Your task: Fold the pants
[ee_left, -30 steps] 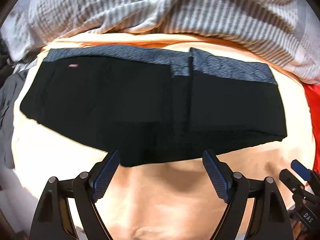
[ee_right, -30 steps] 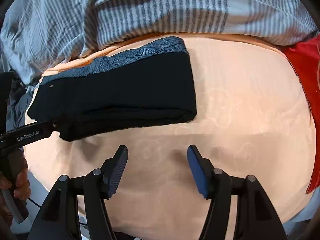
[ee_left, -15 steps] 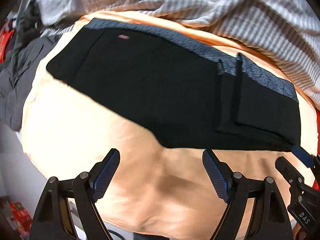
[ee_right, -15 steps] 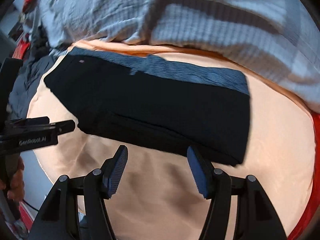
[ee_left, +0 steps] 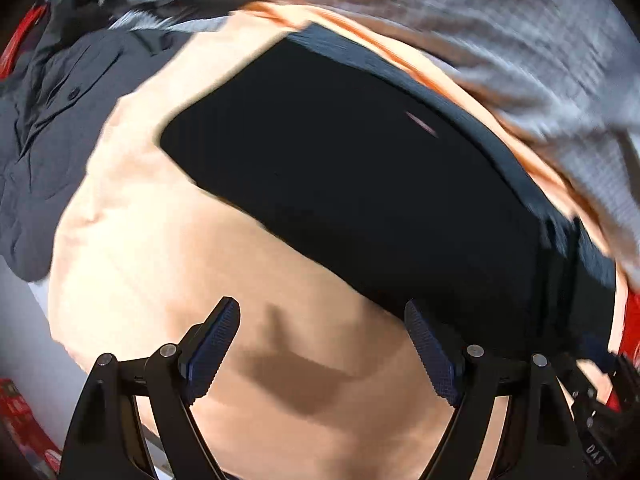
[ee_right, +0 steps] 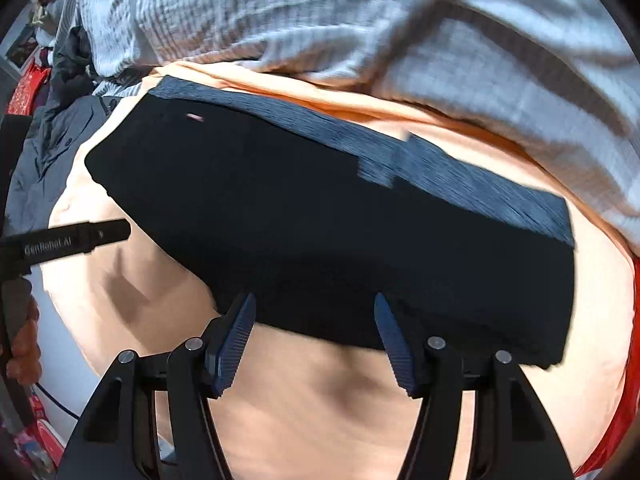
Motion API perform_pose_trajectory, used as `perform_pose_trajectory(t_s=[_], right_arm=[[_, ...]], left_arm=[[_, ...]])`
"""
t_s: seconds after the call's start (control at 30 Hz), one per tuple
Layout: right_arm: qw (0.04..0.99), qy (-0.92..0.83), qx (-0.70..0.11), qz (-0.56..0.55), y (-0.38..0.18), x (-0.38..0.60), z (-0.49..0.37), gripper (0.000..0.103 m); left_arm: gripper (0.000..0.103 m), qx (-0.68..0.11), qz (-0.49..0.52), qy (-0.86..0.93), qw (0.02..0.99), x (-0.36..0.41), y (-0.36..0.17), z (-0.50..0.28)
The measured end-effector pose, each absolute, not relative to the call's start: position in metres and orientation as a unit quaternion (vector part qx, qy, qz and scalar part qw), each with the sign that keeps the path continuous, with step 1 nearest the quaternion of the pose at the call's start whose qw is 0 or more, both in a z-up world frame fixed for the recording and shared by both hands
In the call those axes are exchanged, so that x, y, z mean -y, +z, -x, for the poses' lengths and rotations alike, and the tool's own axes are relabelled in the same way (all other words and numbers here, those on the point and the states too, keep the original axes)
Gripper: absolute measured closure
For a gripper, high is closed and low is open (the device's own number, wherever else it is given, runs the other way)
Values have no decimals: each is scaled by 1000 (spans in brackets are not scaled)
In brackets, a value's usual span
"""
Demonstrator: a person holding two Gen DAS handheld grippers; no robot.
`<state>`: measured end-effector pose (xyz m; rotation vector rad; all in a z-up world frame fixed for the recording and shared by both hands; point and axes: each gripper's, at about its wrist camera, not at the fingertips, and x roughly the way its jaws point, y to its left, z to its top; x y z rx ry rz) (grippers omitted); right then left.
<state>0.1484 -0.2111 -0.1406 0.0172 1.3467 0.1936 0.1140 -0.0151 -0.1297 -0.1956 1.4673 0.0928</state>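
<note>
Black folded pants (ee_left: 360, 184) with a blue-grey patterned band (ee_right: 460, 176) along their far edge lie slantwise on a peach sheet (ee_left: 152, 280). My left gripper (ee_left: 320, 316) hangs open over bare sheet, near the pants' left end, its right fingertip close to their near edge. Nothing is between its fingers. My right gripper (ee_right: 314, 304) is open too, and its fingertips stand over the near edge of the pants (ee_right: 300, 220) around their middle. It shows blurred at the lower right in the left wrist view. The left gripper's body (ee_right: 72, 238) appears at the left in the right wrist view, held by a hand (ee_right: 22, 352).
A grey-and-white striped blanket (ee_right: 400, 32) is bunched along the far side of the sheet. A dark grey garment (ee_left: 52, 120) lies off the sheet's left end. Red fabric (ee_right: 624, 420) shows at the right edge. The sheet's near edge drops off at the lower left.
Both grippers have swept leftward along the pants and rolled. The left one has gone from the pants' middle towards their left end; the right one from bare sheet to the pants' near edge.
</note>
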Motion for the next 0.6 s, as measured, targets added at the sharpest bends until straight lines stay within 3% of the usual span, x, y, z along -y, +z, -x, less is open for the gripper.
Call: perform_pose_trajectory(t_s=[0.23,0.6], right_arm=[[763,93,-639,-22,-163,155,-192,35],[702,49,-708,-52,-228,158,-217,31]], left_arm=[[18,-672,146,64,724,-45,-151,-141],[18,-674,176,50,715,-52,-170,-155]])
